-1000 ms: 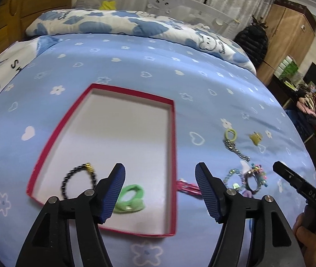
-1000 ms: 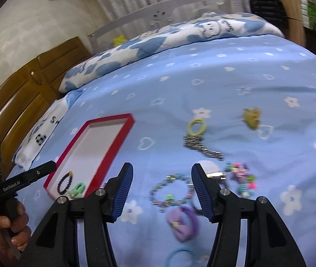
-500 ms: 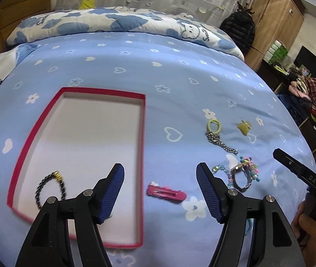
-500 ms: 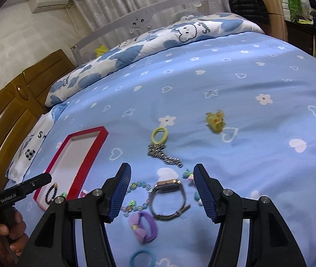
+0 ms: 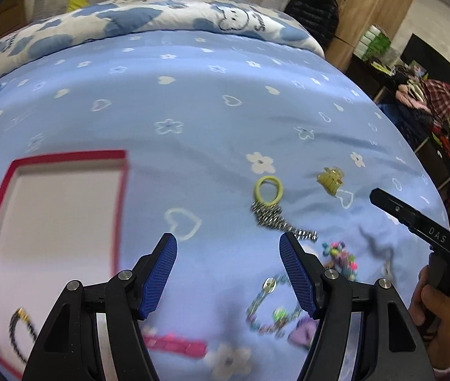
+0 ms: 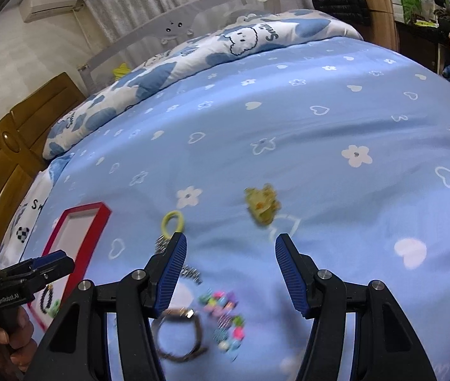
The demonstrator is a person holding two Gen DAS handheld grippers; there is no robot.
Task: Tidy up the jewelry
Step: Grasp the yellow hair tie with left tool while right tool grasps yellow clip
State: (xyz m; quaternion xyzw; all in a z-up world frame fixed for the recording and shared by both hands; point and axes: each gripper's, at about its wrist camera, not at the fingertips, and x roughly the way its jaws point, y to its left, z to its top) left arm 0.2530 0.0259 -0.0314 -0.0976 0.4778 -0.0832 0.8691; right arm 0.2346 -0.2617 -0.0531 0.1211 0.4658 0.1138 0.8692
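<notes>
We hold both tongs parted and empty over the bed (image 5: 193, 101): the left tongs (image 5: 228, 273) hover between the red tray (image 5: 120, 209) and the scattered pieces, the right tongs (image 6: 228, 270) above the watch (image 6: 177, 333) and the bead bracelet (image 6: 225, 314). The tray already holds 1 black bracelet (image 5: 18, 333). Our worry is the crowding: the silver chain (image 5: 275, 219) touches the yellow hair tie (image 5: 268, 190), so a pinch there could drag both, and the soft sheet may bunch up between the pads
</notes>
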